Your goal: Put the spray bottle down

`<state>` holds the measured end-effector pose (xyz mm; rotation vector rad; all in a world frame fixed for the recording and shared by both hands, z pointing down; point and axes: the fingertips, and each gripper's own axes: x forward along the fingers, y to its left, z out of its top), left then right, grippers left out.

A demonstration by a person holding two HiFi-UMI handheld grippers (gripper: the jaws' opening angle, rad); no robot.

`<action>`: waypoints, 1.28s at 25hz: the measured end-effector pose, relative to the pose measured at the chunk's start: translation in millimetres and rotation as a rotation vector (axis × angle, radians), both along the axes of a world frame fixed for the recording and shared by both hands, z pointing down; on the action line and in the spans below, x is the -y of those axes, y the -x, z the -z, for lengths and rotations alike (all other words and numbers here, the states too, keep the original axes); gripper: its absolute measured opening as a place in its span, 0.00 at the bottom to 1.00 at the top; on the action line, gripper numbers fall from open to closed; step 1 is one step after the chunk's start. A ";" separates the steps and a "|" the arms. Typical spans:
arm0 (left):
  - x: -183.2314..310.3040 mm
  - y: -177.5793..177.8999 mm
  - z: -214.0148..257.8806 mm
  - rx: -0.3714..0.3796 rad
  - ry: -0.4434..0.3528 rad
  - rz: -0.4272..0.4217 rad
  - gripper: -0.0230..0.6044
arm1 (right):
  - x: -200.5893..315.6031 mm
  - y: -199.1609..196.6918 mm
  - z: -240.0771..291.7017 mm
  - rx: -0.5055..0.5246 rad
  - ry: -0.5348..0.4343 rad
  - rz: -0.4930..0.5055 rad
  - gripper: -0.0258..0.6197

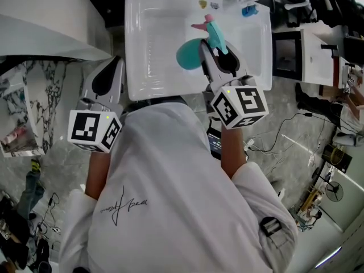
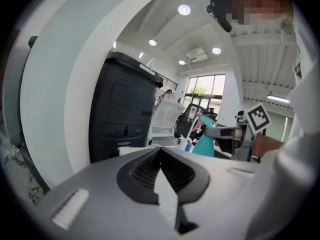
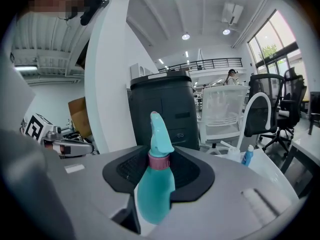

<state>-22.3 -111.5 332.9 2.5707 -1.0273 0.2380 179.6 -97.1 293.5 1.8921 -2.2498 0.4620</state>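
A teal spray bottle with a pink collar and a teal trigger head hangs over the white tabletop, near its right side. My right gripper is shut on it; in the right gripper view the bottle stands upright between the jaws, gripped around its body below the collar. My left gripper is beside the table's left front corner, its jaws shut with nothing between them. From the left gripper view the bottle shows at the right, held by the other gripper.
A small blue-capped bottle and a few small items lie at the table's far right. A dark cabinet and white mesh chair stand beyond the table. Cables run across the floor at the right.
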 end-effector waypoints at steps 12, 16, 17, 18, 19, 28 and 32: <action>9.3 -2.9 -7.9 0.016 0.023 0.017 0.05 | 25.1 -0.7 -9.7 0.004 0.019 0.041 0.24; 11.9 -4.6 -8.9 0.019 0.025 0.021 0.05 | 32.7 -1.0 -12.8 0.001 0.030 0.054 0.24; 12.6 -4.9 -9.3 0.019 0.027 0.023 0.05 | 34.4 -0.7 -14.0 0.001 0.034 0.060 0.24; 13.2 -5.1 -9.4 0.020 0.027 0.026 0.05 | 36.1 -0.3 -15.4 0.001 0.038 0.066 0.24; 14.0 -5.4 -9.2 0.021 0.028 0.028 0.05 | 37.6 0.1 -16.8 0.001 0.042 0.072 0.24; 18.7 -7.8 -10.9 0.023 0.033 0.052 0.05 | 48.5 -2.9 -22.0 -0.006 0.052 0.096 0.24; 18.9 -9.1 -12.2 0.025 0.038 0.063 0.05 | 52.5 -4.6 -24.5 -0.010 0.057 0.109 0.24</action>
